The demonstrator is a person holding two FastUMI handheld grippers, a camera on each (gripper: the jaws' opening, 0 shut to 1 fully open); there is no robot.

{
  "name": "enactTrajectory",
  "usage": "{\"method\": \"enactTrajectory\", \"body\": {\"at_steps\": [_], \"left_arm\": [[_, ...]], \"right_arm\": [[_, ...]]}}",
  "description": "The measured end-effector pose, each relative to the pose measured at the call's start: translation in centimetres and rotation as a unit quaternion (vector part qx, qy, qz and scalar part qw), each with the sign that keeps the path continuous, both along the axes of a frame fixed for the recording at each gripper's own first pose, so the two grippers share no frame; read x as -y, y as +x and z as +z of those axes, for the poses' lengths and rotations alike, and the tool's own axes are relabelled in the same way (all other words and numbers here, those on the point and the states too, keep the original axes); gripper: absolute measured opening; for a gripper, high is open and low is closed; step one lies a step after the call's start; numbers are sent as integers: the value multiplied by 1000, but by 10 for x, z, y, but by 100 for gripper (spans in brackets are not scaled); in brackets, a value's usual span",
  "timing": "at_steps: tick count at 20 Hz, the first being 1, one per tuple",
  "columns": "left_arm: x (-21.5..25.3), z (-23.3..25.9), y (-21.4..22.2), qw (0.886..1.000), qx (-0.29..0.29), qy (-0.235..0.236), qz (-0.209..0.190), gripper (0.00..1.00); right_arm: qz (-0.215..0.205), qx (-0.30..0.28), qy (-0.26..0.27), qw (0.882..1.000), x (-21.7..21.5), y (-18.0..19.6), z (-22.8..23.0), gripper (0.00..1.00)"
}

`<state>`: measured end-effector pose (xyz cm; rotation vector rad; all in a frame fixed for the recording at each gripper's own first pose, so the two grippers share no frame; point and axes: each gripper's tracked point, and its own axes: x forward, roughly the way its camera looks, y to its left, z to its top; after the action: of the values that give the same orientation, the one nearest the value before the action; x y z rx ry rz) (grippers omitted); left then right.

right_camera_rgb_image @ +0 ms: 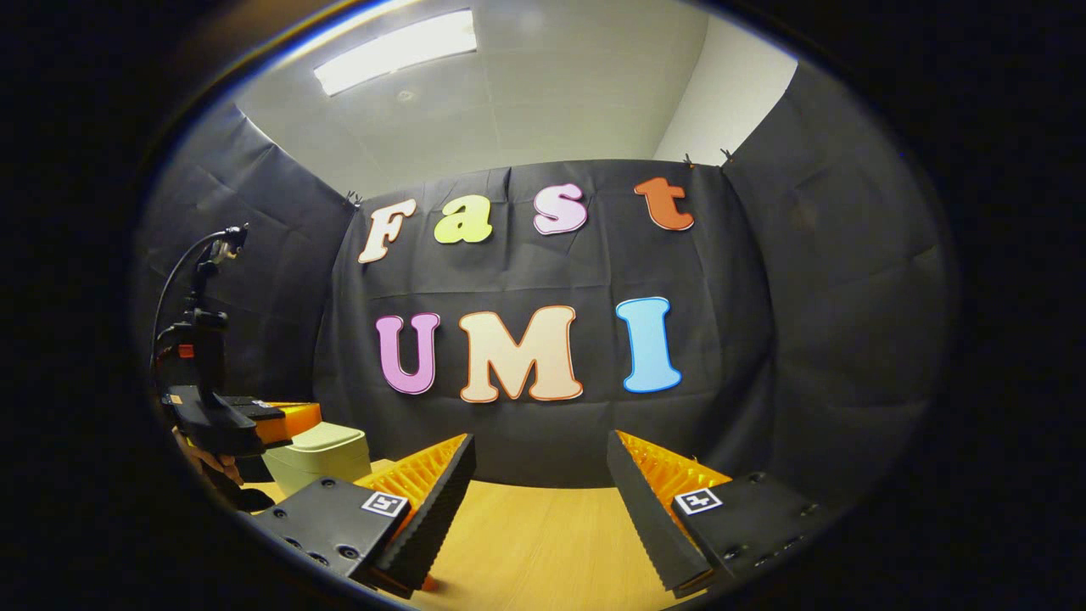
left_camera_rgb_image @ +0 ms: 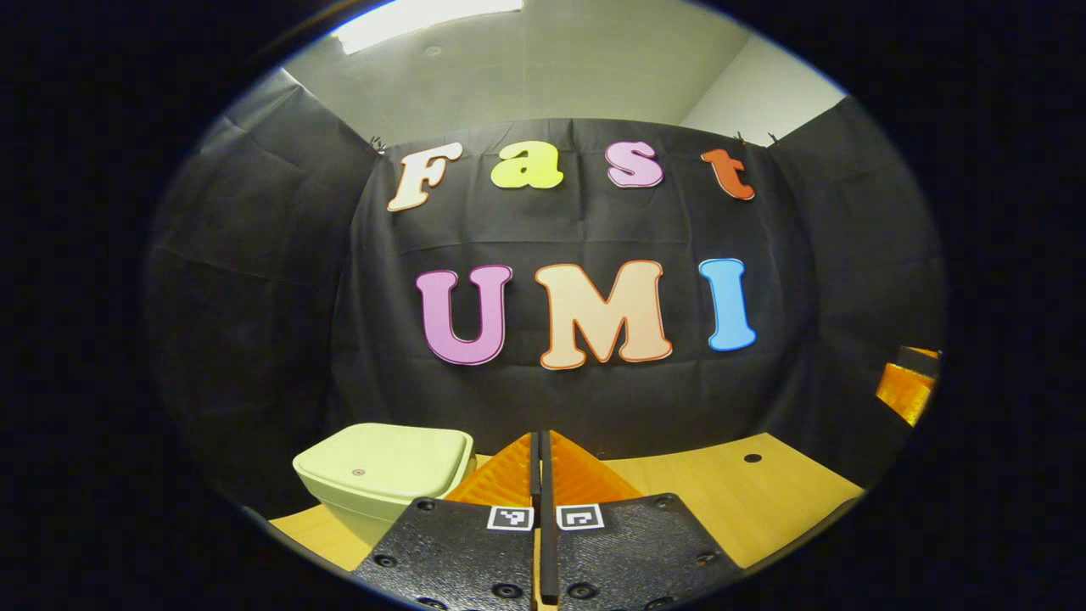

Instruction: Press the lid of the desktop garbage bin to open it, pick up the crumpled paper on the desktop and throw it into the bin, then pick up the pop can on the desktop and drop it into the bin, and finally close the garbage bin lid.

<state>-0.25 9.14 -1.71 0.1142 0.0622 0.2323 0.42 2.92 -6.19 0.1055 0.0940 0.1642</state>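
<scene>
The pale green desktop bin (left_camera_rgb_image: 382,475) stands on the wooden table at the lower left of the left gripper view, its lid down. My left gripper (left_camera_rgb_image: 540,437) is shut with nothing between its fingers, just right of the bin and above the table. In the right gripper view the same bin (right_camera_rgb_image: 318,454) sits far left, with the left gripper (right_camera_rgb_image: 288,417) held by a hand hovering just over its near side. My right gripper (right_camera_rgb_image: 541,441) stands wide open over bare table, with nothing between its fingers.
The wooden table (left_camera_rgb_image: 721,501) runs back to the black cloth wall and has a small dark hole (left_camera_rgb_image: 752,458) near its far edge. A piece of the right gripper (left_camera_rgb_image: 908,386) shows at the far right of the left gripper view.
</scene>
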Motion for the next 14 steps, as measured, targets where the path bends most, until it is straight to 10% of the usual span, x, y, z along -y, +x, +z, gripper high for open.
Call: {"method": "enactTrajectory", "body": {"at_steps": [14], "left_arm": [[-155,-27,-13,997,-12,4,76,0]], "right_arm": [[-33,-38,-28,998,-48,-3,-30,98]]}}
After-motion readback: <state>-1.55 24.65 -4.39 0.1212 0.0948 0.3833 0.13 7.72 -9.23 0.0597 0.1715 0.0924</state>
